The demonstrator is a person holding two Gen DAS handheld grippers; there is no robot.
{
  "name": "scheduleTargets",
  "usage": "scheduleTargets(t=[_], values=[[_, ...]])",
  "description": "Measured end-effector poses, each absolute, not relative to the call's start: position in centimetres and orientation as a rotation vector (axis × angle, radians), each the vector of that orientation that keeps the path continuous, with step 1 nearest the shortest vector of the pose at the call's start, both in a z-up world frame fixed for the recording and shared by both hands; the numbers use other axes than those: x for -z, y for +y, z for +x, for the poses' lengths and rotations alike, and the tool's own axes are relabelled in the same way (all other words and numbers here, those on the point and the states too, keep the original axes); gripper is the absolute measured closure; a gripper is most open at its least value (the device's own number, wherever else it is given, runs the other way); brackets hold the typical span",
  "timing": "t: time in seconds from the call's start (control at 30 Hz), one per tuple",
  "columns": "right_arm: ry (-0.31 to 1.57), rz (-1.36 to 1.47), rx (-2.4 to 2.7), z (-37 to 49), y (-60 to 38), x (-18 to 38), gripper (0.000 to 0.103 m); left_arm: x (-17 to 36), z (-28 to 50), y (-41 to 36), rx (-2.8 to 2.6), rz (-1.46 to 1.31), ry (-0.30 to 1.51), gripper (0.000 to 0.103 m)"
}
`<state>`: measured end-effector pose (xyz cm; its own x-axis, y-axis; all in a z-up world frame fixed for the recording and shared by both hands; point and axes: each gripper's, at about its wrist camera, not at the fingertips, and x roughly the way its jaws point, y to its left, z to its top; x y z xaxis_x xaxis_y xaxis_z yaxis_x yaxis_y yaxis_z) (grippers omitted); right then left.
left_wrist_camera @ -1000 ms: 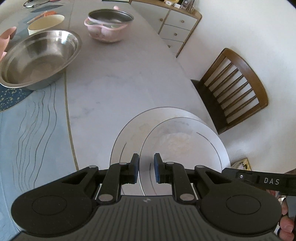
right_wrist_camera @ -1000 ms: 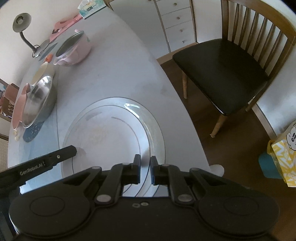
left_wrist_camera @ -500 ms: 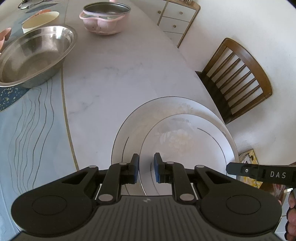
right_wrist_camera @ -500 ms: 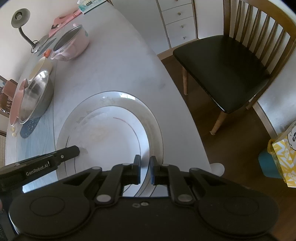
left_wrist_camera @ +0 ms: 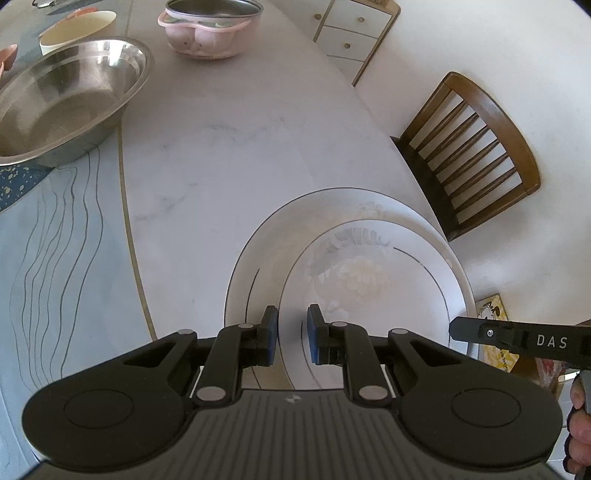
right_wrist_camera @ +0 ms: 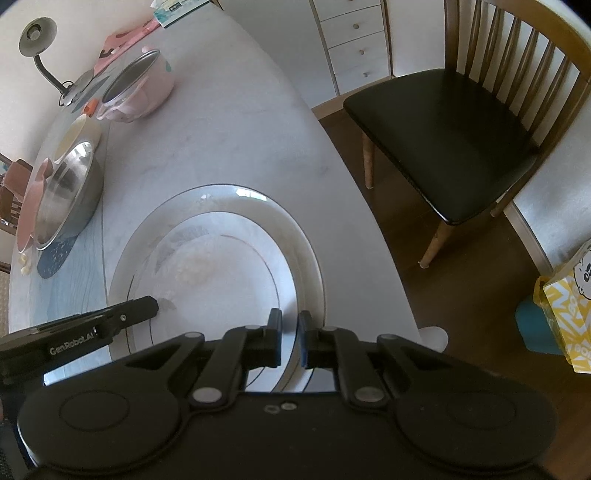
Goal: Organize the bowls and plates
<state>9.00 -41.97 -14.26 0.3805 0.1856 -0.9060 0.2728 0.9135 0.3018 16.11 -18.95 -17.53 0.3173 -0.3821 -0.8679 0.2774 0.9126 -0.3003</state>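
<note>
A small white plate with a faint flower print lies over a larger white plate near the table's edge. I cannot tell whether the two touch. My left gripper is shut on the small plate's left rim, which runs between its blue pads. On the opposite rim my right gripper is shut on the same plate. Each wrist view shows the other gripper's finger: the left one, the right one.
A steel bowl, a cream bowl and a pink pot stand at the far side of the marble table. A wooden chair and white drawers stand beyond the table's edge.
Both plates reach a little farther up in both views and their print shows more clearly. Both grippers keep the same hold on the small plate's rim.
</note>
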Motion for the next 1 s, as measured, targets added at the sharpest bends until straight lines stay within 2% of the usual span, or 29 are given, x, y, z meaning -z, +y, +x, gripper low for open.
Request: scheduleTargets(t=[0.47, 0.57, 0.73, 1.0], values=[[1.199, 0.422, 0.057, 9.4, -41.7, 14.6, 0.094, 16.6, 16.1, -17.8, 0.445, -0.114, 1.149, 0.087], [1.197, 0.394, 0.061, 9.5, -41.4, 14.5, 0.097, 16.3, 15.8, -17.5, 0.444, -0.117, 1.139, 0.087], [1.177, 0.359, 0.043, 9.5, -40.7, 13.5, 0.088, 15.5, 15.2, -17.6, 0.453, -0.087, 1.106, 0.087], [1.109, 0.267, -0.04, 9.0, -38.2, 11.0, 0.082, 13.1, 14.0, -17.6, 0.475, -0.054, 1.029, 0.087]])
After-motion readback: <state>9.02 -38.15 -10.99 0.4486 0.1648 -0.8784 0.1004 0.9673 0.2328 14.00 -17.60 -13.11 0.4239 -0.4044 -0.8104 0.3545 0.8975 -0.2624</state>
